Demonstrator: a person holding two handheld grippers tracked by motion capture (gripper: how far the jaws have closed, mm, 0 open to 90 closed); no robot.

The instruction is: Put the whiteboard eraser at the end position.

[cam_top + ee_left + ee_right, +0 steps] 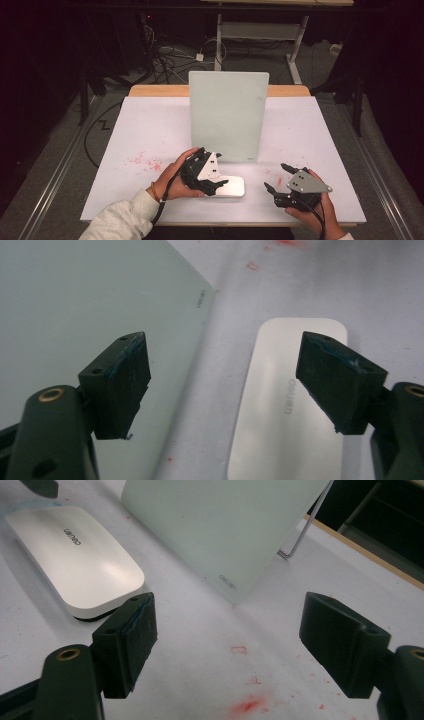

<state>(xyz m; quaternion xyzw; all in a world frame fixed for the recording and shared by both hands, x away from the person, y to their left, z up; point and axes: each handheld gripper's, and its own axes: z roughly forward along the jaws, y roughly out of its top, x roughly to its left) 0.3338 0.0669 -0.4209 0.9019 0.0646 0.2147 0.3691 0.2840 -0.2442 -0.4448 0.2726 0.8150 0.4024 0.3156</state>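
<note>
A pale green glass board (227,115) stands upright at the middle of the table, leaning on a wire stand (300,535). In front of it lies a flat white eraser-like block (234,186) with grey lettering. My left gripper (216,186) hovers at the block's left end, open; in the left gripper view (222,347) the block (280,405) lies below the right jaw and the board (75,290) behind the left jaw. My right gripper (275,176) is open to the right of the block, holding nothing. From the right gripper view (230,602) the block (75,555) lies beyond the left jaw and the board (220,525) ahead.
A white sheet (150,130) covers the table, with a wooden edge at the back. Red marker smudges (145,161) sit at the left and more red smudges (247,705) lie under the right gripper. Cables and a desk frame lie on the dark floor behind.
</note>
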